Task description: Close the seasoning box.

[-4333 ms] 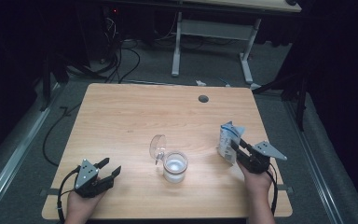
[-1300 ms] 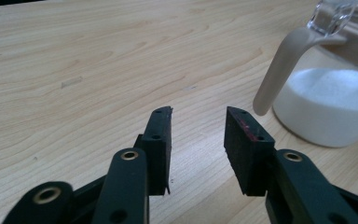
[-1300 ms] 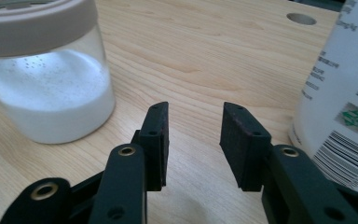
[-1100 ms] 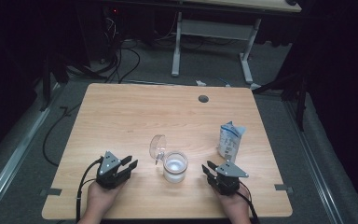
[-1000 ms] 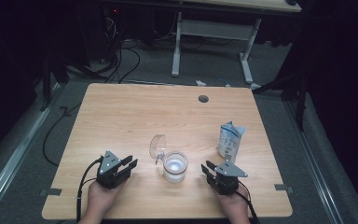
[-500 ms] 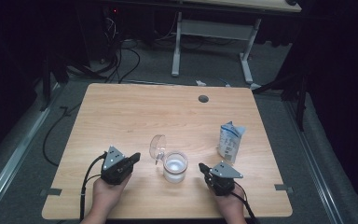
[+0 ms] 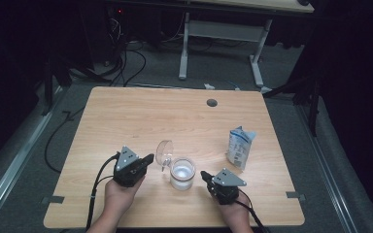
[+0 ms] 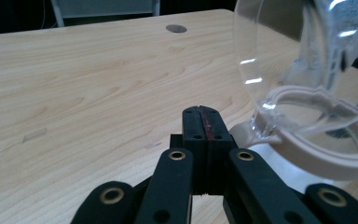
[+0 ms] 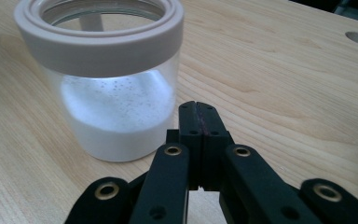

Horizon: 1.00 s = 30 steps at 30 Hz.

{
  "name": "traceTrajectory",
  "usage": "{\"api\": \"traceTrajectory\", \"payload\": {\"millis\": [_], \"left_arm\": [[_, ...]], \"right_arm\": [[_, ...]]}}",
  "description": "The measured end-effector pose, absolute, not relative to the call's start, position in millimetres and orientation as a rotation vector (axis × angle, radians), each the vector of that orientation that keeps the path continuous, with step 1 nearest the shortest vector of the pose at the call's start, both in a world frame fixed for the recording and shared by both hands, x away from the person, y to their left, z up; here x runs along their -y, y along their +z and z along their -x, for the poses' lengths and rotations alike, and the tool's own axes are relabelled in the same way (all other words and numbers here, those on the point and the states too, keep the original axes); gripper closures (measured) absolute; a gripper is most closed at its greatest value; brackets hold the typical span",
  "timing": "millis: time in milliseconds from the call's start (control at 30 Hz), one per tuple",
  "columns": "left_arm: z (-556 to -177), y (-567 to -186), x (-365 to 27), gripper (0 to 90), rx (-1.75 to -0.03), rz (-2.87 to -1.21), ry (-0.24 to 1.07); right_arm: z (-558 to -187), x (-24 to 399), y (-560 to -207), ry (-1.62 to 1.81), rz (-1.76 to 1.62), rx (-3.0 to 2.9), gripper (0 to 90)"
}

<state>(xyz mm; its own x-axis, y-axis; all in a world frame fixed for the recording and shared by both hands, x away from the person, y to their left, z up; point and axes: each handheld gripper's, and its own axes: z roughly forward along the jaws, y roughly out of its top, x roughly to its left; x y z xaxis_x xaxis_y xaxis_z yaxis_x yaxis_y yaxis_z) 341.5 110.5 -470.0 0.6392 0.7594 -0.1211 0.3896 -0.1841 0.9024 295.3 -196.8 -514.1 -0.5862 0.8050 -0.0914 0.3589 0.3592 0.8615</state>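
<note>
Table (image 7: 141, 116), light wood, with a round grommet hole (image 7: 211, 102) near its far edge. Jar (image 7: 182, 173), clear with a pale collar, standing upright near the front edge between the two hands; white powder fills its lower part; its clear hinged lid (image 7: 164, 153) stands open, tipped up on the left side. Pouch (image 7: 239, 147), white and blue, upright, to the right of the jar and apart from it. Left hand-held gripper (image 7: 147, 158): jaws pressed together with nothing between them, tip just beside the lid hinge. Right hand-held gripper (image 7: 204, 174): jaws likewise closed and empty, tip pointing at the jar wall from the right, close to it but not touching.
</note>
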Motion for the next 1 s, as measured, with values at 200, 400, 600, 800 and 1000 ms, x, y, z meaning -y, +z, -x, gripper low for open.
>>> {"api": "traceTrajectory", "payload": {"millis": [200,400,600,800,1000], "left_arm": [[-341.0,-461.8,-101.8,90.0,-0.896,-1.792,0.439],[-338.1,-457.2,-94.6,90.0,-0.873,-1.772,0.424],[-334.9,-457.6,-87.9,90.0,-0.846,-1.787,0.423],[-333.0,-459.7,-82.4,90.0,-0.833,-1.796,0.417],[-332.9,-462.5,-84.8,90.0,-0.842,-1.795,0.415]], "right_arm": [[-294.5,189.8,-515.4,1.155,-0.985,-2.136,90.0],[-293.5,183.7,-514.8,1.155,-0.963,-2.149,90.0],[-292.7,182.7,-514.1,1.152,-0.961,-2.151,90.0],[-292.1,182.8,-513.8,1.153,-0.952,-2.151,90.0],[-292.0,182.9,-514.1,1.153,-0.948,-2.153,90.0]]}}
